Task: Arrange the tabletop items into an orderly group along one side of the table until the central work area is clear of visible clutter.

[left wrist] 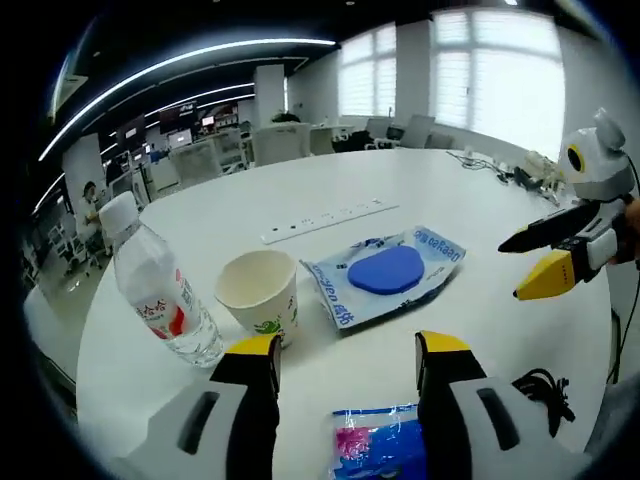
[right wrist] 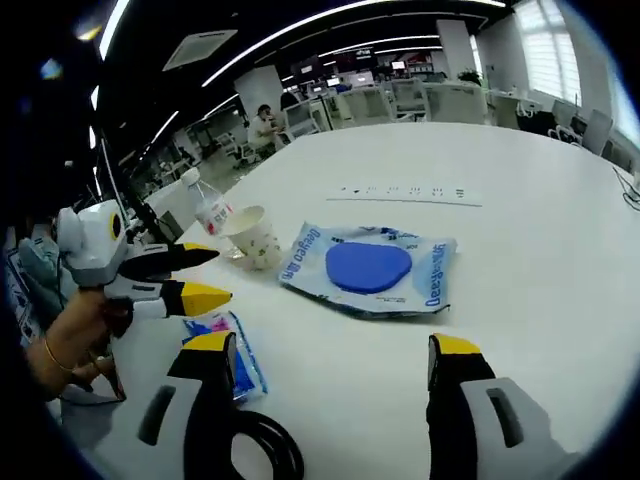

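Blue packet (left wrist: 385, 270) lies just beyond the wide-open, empty left gripper (left wrist: 347, 352); right gripper (right wrist: 333, 355) likewise gapes empty, packet ahead

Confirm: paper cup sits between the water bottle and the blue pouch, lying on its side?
Not quite. The paper cup does sit between the water bottle and the blue pouch, but it stands upright with its mouth open upward, as the left gripper view shows.
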Tool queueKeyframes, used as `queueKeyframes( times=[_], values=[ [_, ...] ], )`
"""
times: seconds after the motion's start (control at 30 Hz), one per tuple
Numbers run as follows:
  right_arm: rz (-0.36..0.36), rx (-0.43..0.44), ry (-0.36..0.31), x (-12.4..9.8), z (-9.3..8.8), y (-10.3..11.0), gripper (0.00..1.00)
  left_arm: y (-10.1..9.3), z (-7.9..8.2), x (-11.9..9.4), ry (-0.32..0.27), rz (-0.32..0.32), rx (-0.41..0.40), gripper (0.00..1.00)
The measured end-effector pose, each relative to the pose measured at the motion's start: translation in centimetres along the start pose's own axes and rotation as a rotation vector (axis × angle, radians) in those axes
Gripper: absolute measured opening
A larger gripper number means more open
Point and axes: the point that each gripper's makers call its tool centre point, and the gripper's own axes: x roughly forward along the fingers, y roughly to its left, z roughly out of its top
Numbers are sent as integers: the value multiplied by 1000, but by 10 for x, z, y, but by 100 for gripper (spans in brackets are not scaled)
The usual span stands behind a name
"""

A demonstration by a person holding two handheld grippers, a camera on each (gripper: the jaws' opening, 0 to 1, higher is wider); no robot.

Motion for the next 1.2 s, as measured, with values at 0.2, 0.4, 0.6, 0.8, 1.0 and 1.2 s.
queueKeyframes(
  times=[0.2,0.4,0.6,0.8,1.0,1.2],
  values=[
    [53,-57,22,-12,-13,39,81,-1,-2,-20,-15,-16,36,63],
    [94,-94,40,-14,-27,69,85,0,-1,-34,-34,-29,35,76],
    [118,-125,52,-12,-38,89,86,3,-8,-48,-52,-32,34,87],
    [154,-104,37,-9,-49,99,85,8,-24,-58,-37,-26,48,92],
    [176,-114,6,-3,-58,108,83,12,-37,-64,-31,-25,74,92],
    [178,-142,32,3,-69,116,76,16,-53,-69,-11,-13,69,86]
  ],
)
